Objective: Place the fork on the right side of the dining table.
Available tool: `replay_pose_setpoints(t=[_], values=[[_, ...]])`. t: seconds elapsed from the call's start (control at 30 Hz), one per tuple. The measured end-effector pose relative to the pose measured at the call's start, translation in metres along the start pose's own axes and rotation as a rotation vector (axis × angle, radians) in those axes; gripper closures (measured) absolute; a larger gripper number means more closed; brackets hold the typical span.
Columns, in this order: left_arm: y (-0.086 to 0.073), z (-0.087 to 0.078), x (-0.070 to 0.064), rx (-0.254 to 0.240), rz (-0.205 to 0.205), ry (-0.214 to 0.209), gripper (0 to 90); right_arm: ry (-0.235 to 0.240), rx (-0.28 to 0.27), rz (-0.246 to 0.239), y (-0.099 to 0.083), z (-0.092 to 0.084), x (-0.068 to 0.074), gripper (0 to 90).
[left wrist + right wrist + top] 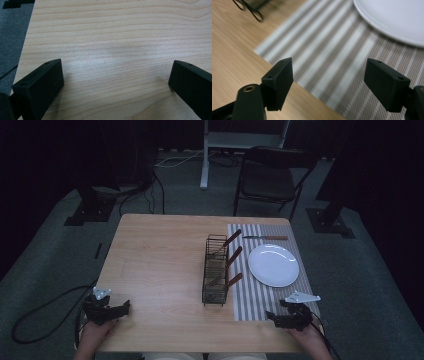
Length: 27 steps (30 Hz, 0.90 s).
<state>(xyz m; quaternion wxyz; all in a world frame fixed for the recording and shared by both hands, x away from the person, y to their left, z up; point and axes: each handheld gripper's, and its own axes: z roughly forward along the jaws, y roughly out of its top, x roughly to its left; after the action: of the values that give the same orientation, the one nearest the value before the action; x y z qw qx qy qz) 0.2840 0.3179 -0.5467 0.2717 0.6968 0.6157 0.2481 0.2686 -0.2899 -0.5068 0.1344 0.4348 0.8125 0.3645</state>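
Observation:
A black wire cutlery rack (pixel 215 270) stands mid-table with three wooden-handled utensils (pixel 233 256) leaning out of it to the right. Beside it a white plate (pixel 273 265) lies on a striped placemat (pixel 255 295), and a wooden-handled knife (pixel 265 238) lies at the mat's far end. My left gripper (pixel 122 309) rests at the table's near left corner, open over bare wood (pixel 112 50). My right gripper (pixel 272 317) sits at the near right, open above the placemat's (pixel 329 60) near corner, with the plate's rim (pixel 392 22) ahead of it and the rack's foot (pixel 252 11) at the upper left.
The wooden table (pixel 160 260) has a wide bare left half. Beyond its far edge stand a black folding chair (pixel 270 180) and stand bases on grey carpet. A black cable (pixel 40 315) loops on the floor at the near left.

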Motion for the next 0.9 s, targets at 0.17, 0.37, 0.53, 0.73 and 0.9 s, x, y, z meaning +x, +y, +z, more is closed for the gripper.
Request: replay_pose_setpoints(t=[0.17, 0.37, 0.53, 0.73, 0.9], values=[[0.0, 0.0, 0.0, 0.002, 0.002, 0.0, 0.2, 0.04, -0.025, -0.024, 0.015, -0.002, 0.01, 24.1], [0.0, 0.0, 0.0, 0.002, 0.002, 0.0, 0.2, 0.088, -0.064, -0.044, 0.037, -0.002, 0.024, 25.2], [0.0, 0.0, 0.0, 0.002, 0.002, 0.0, 0.2, 0.118, -0.113, -0.059, 0.059, -0.002, 0.034, 28.0], [0.0, 0.0, 0.0, 0.002, 0.002, 0.0, 0.2, 0.149, -0.153, -0.07, 0.076, -0.001, 0.042, 31.3], [0.0, 0.0, 0.0, 0.002, 0.002, 0.0, 0.2, 0.176, -0.177, -0.082, 0.089, -0.001, 0.051, 34.0]])
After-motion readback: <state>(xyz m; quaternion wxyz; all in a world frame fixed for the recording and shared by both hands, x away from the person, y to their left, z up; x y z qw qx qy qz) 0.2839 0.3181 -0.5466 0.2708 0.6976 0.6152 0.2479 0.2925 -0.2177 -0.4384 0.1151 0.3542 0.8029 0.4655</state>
